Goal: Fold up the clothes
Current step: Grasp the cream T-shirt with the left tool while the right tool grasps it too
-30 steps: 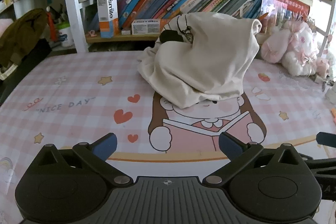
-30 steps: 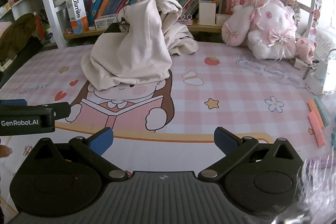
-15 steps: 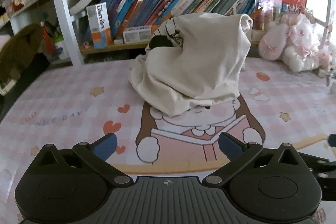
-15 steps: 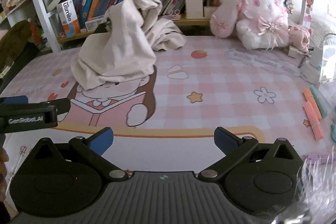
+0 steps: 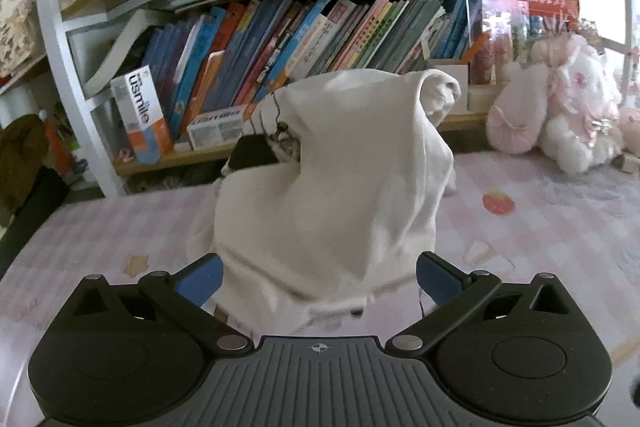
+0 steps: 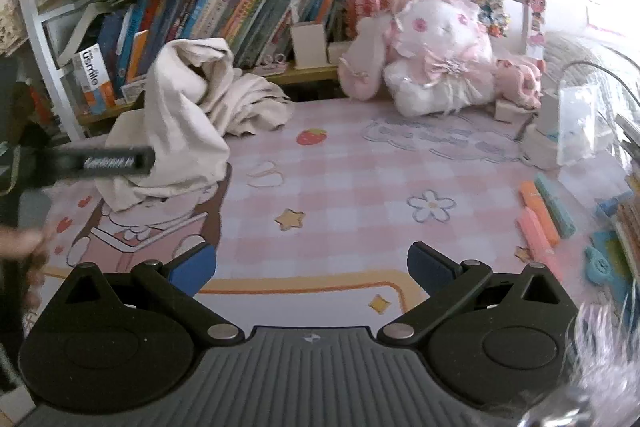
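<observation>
**Cream garment heaped on the pink mat, left gripper close in**

The cream garment (image 5: 332, 187) sits bunched in a tall, loose mound on the pink checked mat (image 6: 360, 187), near the bookshelf (image 5: 280, 39) at the back. It is not folded: the cloth rises to a peak, drapes down in soft creases, and a dark printed patch shows at one side. A trailing part spreads behind it toward the shelf.

The left gripper (image 5: 318, 273) has its jaws wide apart with the lower edge of the mound between them, likely placed to take hold of the cloth; nothing is pinched. The right gripper (image 6: 312, 263) hangs over bare mat well to the side, jaws wide and empty, probably waiting for a corner to appear. A plush toy (image 6: 436, 59) rests by the shelf.
</observation>
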Demonstrator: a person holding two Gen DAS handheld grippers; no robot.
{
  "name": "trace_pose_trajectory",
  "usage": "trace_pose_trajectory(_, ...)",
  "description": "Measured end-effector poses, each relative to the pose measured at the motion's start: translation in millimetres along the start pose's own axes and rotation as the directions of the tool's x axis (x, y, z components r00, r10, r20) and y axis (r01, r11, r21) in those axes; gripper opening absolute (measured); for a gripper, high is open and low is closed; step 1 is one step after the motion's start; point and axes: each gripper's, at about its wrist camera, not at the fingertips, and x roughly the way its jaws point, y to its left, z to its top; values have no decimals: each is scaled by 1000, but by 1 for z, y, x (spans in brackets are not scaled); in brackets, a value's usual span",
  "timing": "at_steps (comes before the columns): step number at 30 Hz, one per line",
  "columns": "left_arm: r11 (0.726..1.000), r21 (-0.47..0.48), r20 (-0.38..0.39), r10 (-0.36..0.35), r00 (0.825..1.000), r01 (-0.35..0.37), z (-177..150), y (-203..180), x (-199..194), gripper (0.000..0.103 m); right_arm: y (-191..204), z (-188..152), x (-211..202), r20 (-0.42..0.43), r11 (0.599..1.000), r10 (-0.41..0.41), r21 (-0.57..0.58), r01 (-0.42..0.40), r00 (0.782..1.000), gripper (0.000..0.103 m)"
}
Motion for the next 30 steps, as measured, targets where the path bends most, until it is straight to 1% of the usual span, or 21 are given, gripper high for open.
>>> trace_pose_trajectory(2, 1000, -17, -22, 26, 999, -26, 4, -6, 12, 103, -6, -2, -1, -14, 1000, -3, 8, 3, 1000, 103)
trace_pose_trajectory(4, 999, -35, -34, 36, 999, -37, 8, -11, 21, 103, -11, -4, -1, -26, 1000, -3, 16, 4, 1000, 103)
trace_pose_trajectory(5, 998, -42, -35, 37, 999, -38, 10, -13, 25, 100, -12, -5, -2, -29, 1000, -2, 19, 3, 1000, 103)
trace_pose_trajectory(6, 998, -47, -35, 36, 999, -38, 12, -14, 28, 93, -14, -6, -3, -32, 1000, 3, 21, -3, 999, 103)
trace_pose_trajectory(7, 998, -50, -40, 33, 999, -35, 14, -15, 30, 89, -15, -6, -4, -35, 1000, 11, 23, -10, 999, 103)
trace_pose_trajectory(8, 998, -52, -49, 29, 998, -31, 17, -15, 33, 78, -16, -7, -4, -37, 1000, 19, 25, -18, 999, 103)
trace_pose_trajectory(9, 998, -62, -56, 22, 998, -26, 18, -13, 35, 65, -16, -7, -5, -41, 999, 27, 26, -26, 999, 103)
trace_pose_trajectory(10, 997, -76, -61, 14, 998, -18, 19, -10, 37, 56, -15, -8, -6, -44, 999, 37, 27, -35, 998, 103)
trace_pose_trajectory(11, 996, -91, -67, 5, 998, -11, 20, -7, 39, 29, -14, -8, -7, -46, 999, 45, 24, -44, 998, 103)
trace_pose_trajectory(12, 994, -112, -71, -3, 997, -5, 20, -2, 39, 12, -13, -8, -8, -46, 999, 50, 17, -50, 998, 103)
trace_pose_trajectory(13, 990, -142, -67, -12, 998, 3, 18, 6, 36, 7, -10, -9, -8, -46, 999, 52, 7, -52, 998, 103)
trace_pose_trajectory(14, 985, -174, -58, -23, 998, 13, 15, 15, 33, 4, -7, -8, -9, -44, 998, 54, -7, -55, 998, 103)
trace_pose_trajectory(18, 962, -268, 12, -51, 999, 52, 4, 57, -1, 3, 9, -7, -10, -31, 995, 63, -69, -65, 998, 102)
trace_pose_trajectory(21, 937, -343, 71, -49, 996, 71, -8, 97, -40, 2, 27, -3, -7, -21, 990, 78, -118, -80, 997, 102)
trace_pose_trajectory(24, 909, -411, 85, -37, 996, 69, -26, 133, -73, 2, 56, 2, -4, -7, 974, 111, -199, -111, 994, 102)
trace_pose_trajectory(25, 901, -428, 82, -35, 996, 67, -34, 143, -81, 2, 67, 2, -3, -6, 965, 124, -230, -122, 992, 102)
trace_pose_trajectory(27, 886, -459, 77, -37, 996, 69, -47, 160, -95, 2, 93, 0, 2, 9, 937, 141, -325, -131, 990, 102)
trace_pose_trajectory(29, 873, -481, 84, -49, 995, 83, -58, 176, -111, 2, 120, -4, 7, 25, 897, 158, -421, -133, 987, 102)
trace_pose_trajectory(30, 873, -481, 88, -52, 995, 88, -61, 182, -117, 3, 133, -6, 10, 32, 874, 167, -468, -133, 985, 102)
